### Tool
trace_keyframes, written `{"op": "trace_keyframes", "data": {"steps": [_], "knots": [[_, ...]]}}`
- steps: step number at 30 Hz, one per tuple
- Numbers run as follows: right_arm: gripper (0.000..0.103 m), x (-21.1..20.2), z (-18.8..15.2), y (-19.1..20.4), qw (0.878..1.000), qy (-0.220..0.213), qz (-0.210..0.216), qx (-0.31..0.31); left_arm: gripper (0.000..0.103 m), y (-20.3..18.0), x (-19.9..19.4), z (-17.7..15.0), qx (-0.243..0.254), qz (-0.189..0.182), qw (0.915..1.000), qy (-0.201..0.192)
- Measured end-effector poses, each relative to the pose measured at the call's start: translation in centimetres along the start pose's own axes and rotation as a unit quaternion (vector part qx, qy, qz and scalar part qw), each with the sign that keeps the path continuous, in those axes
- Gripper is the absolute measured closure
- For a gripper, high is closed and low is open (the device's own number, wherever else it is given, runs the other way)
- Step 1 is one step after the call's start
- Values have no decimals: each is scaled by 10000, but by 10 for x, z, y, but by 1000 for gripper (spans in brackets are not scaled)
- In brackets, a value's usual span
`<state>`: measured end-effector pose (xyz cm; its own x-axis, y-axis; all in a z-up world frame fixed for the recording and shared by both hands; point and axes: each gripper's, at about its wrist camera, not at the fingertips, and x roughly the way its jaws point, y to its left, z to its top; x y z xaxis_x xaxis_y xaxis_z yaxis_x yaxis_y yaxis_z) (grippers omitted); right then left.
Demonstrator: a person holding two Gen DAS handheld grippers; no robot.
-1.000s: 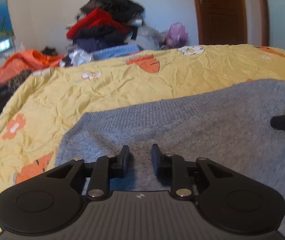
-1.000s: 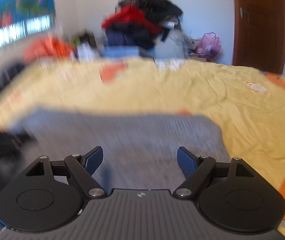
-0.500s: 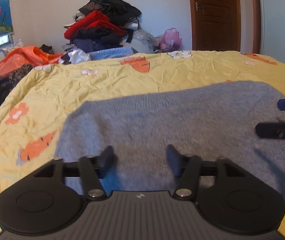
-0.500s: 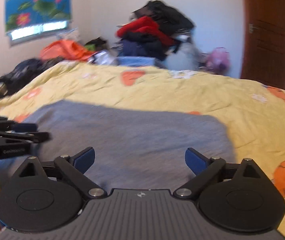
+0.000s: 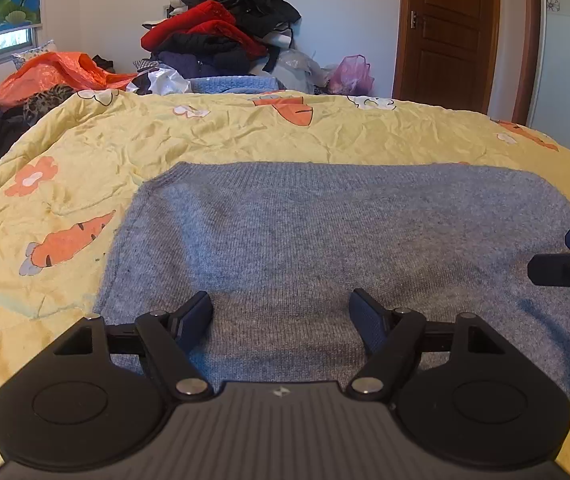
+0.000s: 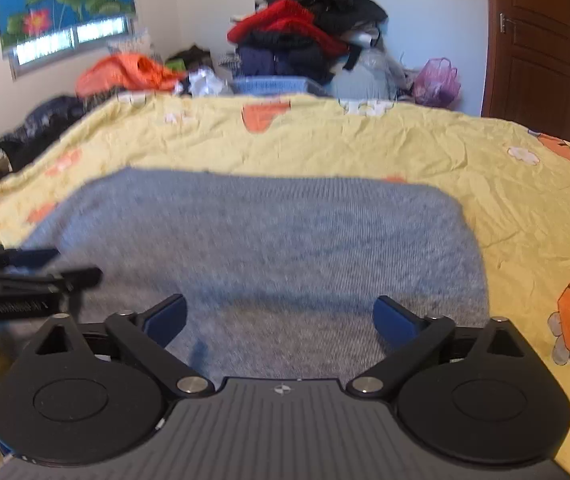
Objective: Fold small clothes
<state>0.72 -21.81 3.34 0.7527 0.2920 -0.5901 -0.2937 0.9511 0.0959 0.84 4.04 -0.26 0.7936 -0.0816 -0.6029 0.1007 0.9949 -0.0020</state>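
A grey knitted garment [image 5: 325, 232] lies folded flat as a rough rectangle on the yellow carrot-print bedspread [image 5: 205, 144]; it also shows in the right wrist view [image 6: 265, 240]. My left gripper [image 5: 281, 314] is open and empty, just above the garment's near edge. My right gripper [image 6: 281, 318] is open and empty over the near right part of the garment. The right gripper's fingers [image 5: 565, 268] show at the right edge of the left wrist view. The left gripper's fingers [image 6: 33, 276] show at the left edge of the right wrist view.
A tall pile of red, black and dark clothes [image 5: 221, 36] stands beyond the bed's far edge, with an orange bag [image 5: 57, 76] and a pink bag [image 5: 351, 74] beside it. A brown door [image 5: 453, 32] is at the back right. Dark clothes [image 6: 41, 128] lie off the bed's left side.
My left gripper has opened from nearly shut to wide and has drawn back a little. My right gripper stays open and has shifted slightly. The garment lies flat.
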Motion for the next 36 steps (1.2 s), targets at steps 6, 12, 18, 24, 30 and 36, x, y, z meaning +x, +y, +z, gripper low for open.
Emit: {"op": "trace_keyframes", "data": {"steps": [6, 12, 18, 24, 30, 36], "knots": [[0, 22, -23, -1, 9986, 109, -217, -461, 24, 1, -2, -1, 32, 2, 10000, -2], [0, 18, -25, -2, 9989, 74, -187, -430, 23, 18, -54, -30, -582, 68, 9983, -35], [0, 18, -25, -1, 9988, 73, -208, -447, 19, 72, -100, -71, -2572, -373, 9656, 92], [0, 19, -24, -2, 9989, 65, -185, -416, 6, 106, -92, -76, -4034, -1160, 9076, 45], [0, 17, -24, -2, 9992, 42, -163, -369, 7, 98, -72, -58, -3848, -668, 9203, -226], [0, 16, -24, -2, 9994, 30, -135, -329, 32, 66, -66, -56, -3087, 85, 9495, -549]]}}
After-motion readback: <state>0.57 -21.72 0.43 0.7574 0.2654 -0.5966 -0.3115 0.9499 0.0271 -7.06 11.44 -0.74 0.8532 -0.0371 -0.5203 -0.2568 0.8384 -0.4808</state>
